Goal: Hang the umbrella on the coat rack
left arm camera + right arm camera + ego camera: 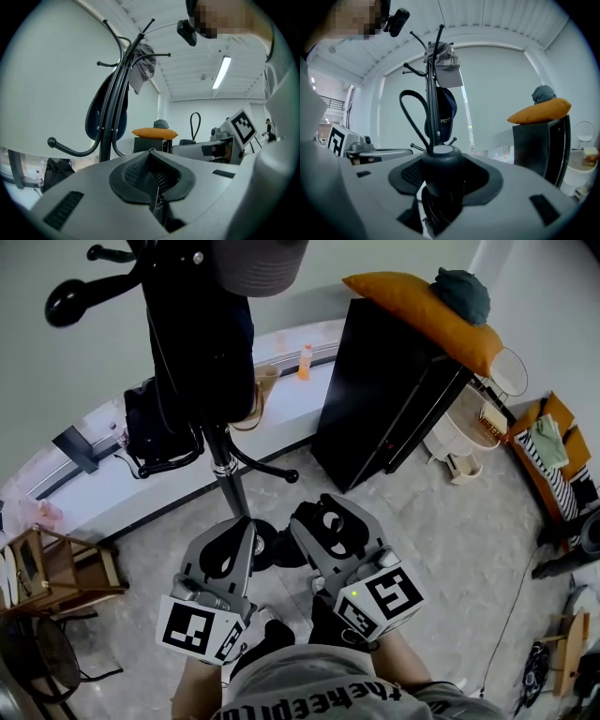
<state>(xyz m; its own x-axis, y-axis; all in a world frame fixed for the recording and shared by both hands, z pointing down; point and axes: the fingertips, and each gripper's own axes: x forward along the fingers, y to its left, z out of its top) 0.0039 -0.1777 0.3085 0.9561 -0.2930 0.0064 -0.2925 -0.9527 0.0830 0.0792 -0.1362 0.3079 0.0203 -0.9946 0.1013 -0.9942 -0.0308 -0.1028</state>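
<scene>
My right gripper (442, 174) is shut on the black umbrella handle (442, 161), whose round end pokes out between the jaws. The umbrella's strap loop (411, 112) arches up to the left. The black coat rack (436, 101) stands just beyond, with a grey cap (446, 65) and a navy cap (444, 117) on it. From the head view, the right gripper (323, 517) and left gripper (240, 532) sit side by side near the rack's pole (226, 474). My left gripper (152, 172) is shut with nothing in it, and the rack (116, 93) rises at its left.
A dark garment (202, 334) and a black bag (159, 432) hang on the rack. A black cabinet (389, 390) with an orange cushion (422, 310) stands at the right. A wooden stool (56, 568) is at the left, an orange bottle (305, 362) on the sill.
</scene>
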